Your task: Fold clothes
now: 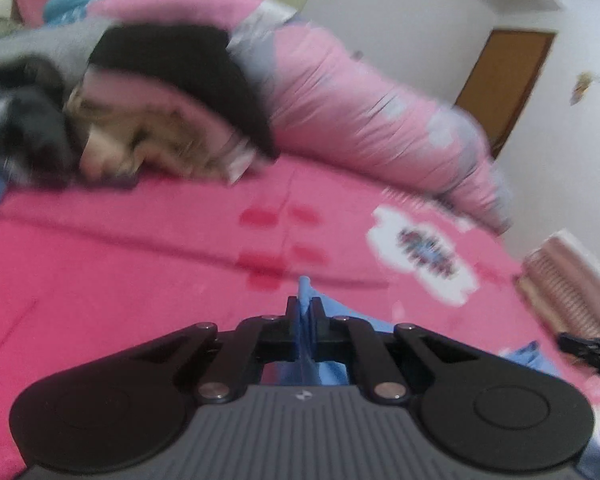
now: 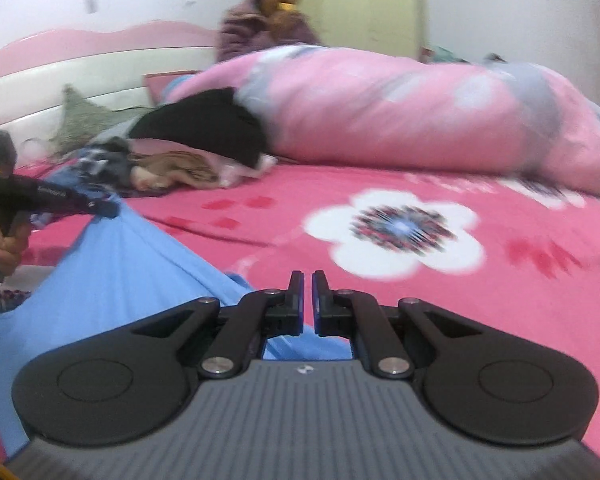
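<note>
The left gripper pinches the blue cloth tight above the pink bed sheet, while the right gripper has its jaws pressed together on nothing.

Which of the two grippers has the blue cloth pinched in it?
The left gripper: blue cloth sits clamped between its pads. The right gripper is shut on nothing.

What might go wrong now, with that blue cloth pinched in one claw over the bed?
1. The left claw pinches only a thin edge of the blue garment, so it may slip free.
2. The right claw is shut with nothing visibly held, so the cloth hangs from one point and may bunch.
3. The clothes pile lies close and could snag.
</note>
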### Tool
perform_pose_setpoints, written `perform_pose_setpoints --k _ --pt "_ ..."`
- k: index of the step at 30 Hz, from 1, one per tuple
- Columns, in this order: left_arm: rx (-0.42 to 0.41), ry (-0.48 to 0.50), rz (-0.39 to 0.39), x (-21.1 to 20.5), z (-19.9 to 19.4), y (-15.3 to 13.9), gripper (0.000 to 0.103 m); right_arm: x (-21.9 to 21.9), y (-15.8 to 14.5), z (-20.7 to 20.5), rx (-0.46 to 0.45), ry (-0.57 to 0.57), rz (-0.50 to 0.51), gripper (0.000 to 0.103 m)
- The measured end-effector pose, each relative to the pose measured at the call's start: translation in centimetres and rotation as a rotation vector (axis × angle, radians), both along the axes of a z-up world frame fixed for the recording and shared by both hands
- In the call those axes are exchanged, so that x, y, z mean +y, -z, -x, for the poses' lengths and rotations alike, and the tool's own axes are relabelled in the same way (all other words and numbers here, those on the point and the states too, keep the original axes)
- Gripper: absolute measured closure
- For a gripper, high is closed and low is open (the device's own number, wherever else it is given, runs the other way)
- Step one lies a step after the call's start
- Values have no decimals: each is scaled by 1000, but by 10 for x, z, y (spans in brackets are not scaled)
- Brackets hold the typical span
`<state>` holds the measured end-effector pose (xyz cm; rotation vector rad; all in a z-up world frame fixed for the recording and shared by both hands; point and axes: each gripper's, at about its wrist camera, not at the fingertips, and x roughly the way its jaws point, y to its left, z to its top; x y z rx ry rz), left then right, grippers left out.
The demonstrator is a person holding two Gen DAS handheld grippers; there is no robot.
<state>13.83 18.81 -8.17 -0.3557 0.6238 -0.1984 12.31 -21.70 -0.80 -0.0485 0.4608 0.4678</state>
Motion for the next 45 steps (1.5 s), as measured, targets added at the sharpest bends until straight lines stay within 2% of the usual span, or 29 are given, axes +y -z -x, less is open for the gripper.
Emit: perform_pose_setpoints --k 2,4,6,9,11,15,17,20,21,23,26,27,28,29,32,35,37,40,43,44,45 --pt "61 12 -42 -2 -8 14 96 -14 9 4 25 56 -7 99" --pt "75 -7 -56 0 -8 19 89 -25 17 9 46 103 -10 99" --pt "74 -31 -65 3 -6 19 71 -35 21 15 55 144 -8 99" --pt "35 -80 -100 6 7 4 44 -51 19 28 51 212 -5 94" --pt "15 -102 -129 6 19 -7 37 -64 16 35 43 260 -13 82" --pt "-24 -13 -140 -13 52 -31 12 -95 15 33 72 313 -70 76" --pt "-28 40 -157 -29 68 -33 11 -110 18 25 103 322 -110 73" --pt "19 65 -220 -53 80 -22 12 -128 28 -2 178 321 -169 71" --pt "41 59 -246 -59 81 -17 16 -134 32 -12 206 320 -189 70" --pt "83 41 -280 -67 82 -6 22 -140 42 -36 271 298 -195 60" --pt "144 -21 -319 -68 78 7 24 -137 57 -61 338 246 -178 58" --pt "155 -31 -324 -68 78 10 24 -135 60 -64 344 227 -180 62" --pt "151 -35 -325 -67 78 10 24 -133 58 -63 326 210 -191 87" --pt "148 -38 -325 -66 79 11 24 -131 57 -62 309 194 -202 100" --pt "143 -34 -347 -68 80 12 24 -131 48 -53 218 173 -256 100" --pt "138 -33 -362 -69 80 15 24 -147 47 -41 132 229 -384 100" --pt "137 -34 -368 -70 79 16 24 -156 62 -41 144 279 -433 100" --pt "137 -28 -373 -70 79 16 24 -163 84 -48 221 321 -503 100" --pt "133 -29 -366 -69 80 17 24 -163 89 -52 261 350 -498 92" --pt "131 -28 -365 -68 81 16 24 -162 87 -52 263 365 -481 83" --pt "129 -28 -364 -68 81 16 24 -162 85 -51 264 388 -457 79"
